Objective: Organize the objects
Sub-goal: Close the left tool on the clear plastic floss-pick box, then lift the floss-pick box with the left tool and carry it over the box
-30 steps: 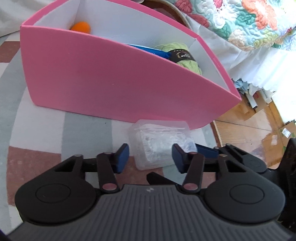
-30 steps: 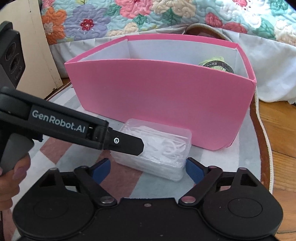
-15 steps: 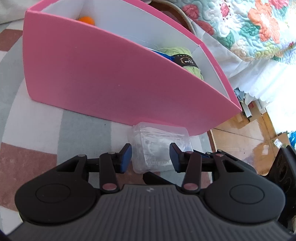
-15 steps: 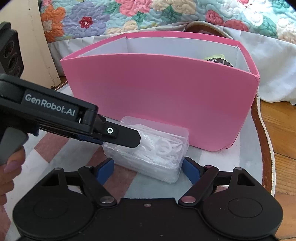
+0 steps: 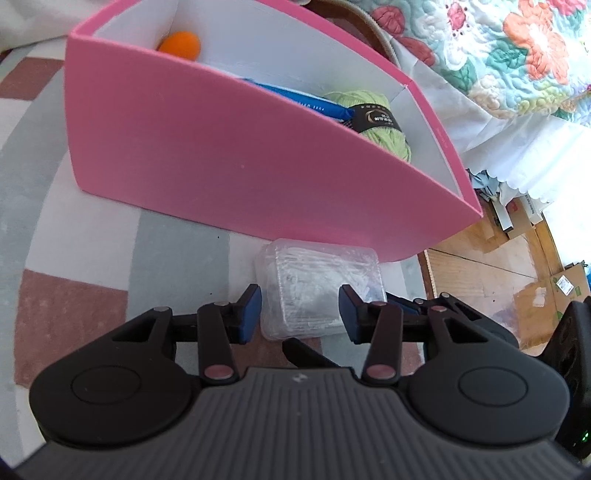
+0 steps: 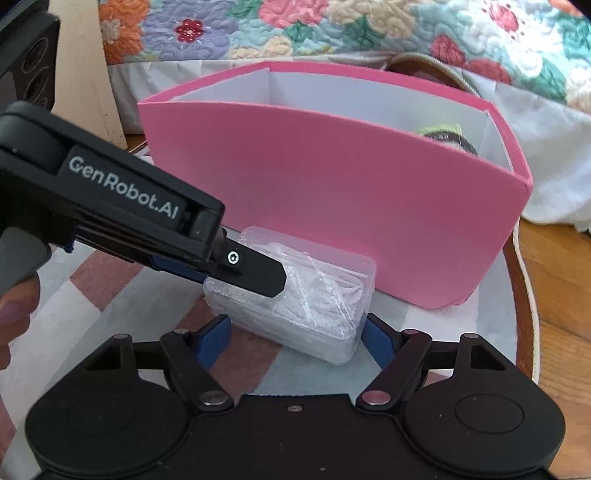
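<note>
Right gripper (image 6: 295, 334) closing around clear box (image 6: 306, 295), untouched | left gripper (image 5: 300, 314) clamps it | pink bin (image 5: 240, 158) nearer.

box (image 5: 229, 147): pink matt card, white smooth inside | case (image 6: 325, 295): clear glossy plastic, ridged lid | yarn (image 5: 373, 118): soft green wool, black glossy band | rug (image 5: 74, 258): short matt pile | floor (image 5: 480, 273): glossy wood | quilt (image 6: 295, 29): stitched floral cloth | gripper bodies: matt black plastic
</note>
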Available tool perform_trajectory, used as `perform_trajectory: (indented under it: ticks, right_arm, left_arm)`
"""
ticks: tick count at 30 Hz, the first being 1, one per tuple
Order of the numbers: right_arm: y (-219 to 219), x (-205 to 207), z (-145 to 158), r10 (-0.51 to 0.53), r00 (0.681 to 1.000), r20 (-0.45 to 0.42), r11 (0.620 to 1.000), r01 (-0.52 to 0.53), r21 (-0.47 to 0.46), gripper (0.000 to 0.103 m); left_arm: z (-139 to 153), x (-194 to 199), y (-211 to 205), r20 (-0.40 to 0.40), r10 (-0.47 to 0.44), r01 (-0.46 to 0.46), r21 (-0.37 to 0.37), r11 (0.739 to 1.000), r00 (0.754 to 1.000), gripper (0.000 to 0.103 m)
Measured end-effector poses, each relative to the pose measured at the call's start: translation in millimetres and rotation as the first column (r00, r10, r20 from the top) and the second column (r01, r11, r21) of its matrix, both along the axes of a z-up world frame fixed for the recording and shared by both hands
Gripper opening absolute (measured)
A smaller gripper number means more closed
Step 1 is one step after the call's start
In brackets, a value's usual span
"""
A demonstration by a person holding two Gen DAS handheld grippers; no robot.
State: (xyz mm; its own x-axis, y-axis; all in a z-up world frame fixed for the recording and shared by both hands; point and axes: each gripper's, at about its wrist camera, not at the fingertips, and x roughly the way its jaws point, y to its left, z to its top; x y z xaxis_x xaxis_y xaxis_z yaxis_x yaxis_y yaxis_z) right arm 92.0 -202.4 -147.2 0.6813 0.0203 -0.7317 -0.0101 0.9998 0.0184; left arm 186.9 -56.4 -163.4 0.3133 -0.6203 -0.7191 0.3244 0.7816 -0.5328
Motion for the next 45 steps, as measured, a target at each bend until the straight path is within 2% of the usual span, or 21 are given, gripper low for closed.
perform_trajectory:
  ticks: [5, 15, 23, 28, 37, 45]
  right_arm:
    - [1, 0, 9, -0.005, 1.000, 0.009, 1.000, 0.005, 0.015, 0.081]
    - [7, -4, 34, -0.008, 1.000, -0.010, 1.000, 0.008, 0.027, 0.083]
    - [20, -17, 61, 0.021, 1.000, -0.002, 1.000, -0.021, -0.014, 0.083]
    - [27, -26, 81, 0.037, 0.999, 0.016, 0.998, -0.036, -0.044, 0.083]
    - [37, -38, 115, 0.068, 0.996, 0.050, 0.995, -0.063, -0.079, 0.084]
    - [40, -41, 136, 0.085, 0.994, 0.064, 0.992, -0.078, -0.095, 0.084]
  left_arm:
    - [14, -8, 1, 0.047, -0.003, 0.002, 0.026, 1.000, 0.999, 0.044]
    - [41, -20, 9, 0.061, -0.022, 0.021, 0.022, 1.000, 0.998, 0.044]
    - [69, -34, 22, 0.060, -0.032, 0.032, 0.005, 0.999, 0.998, 0.044]
    - [84, -44, 31, 0.058, 0.013, -0.012, -0.029, 1.000, 0.998, 0.044]
    - [123, -63, 32, 0.123, 0.006, -0.006, 0.004, 1.000, 0.992, 0.045]
    - [144, -69, 32, 0.149, -0.009, 0.006, 0.022, 1.000, 0.989, 0.046]
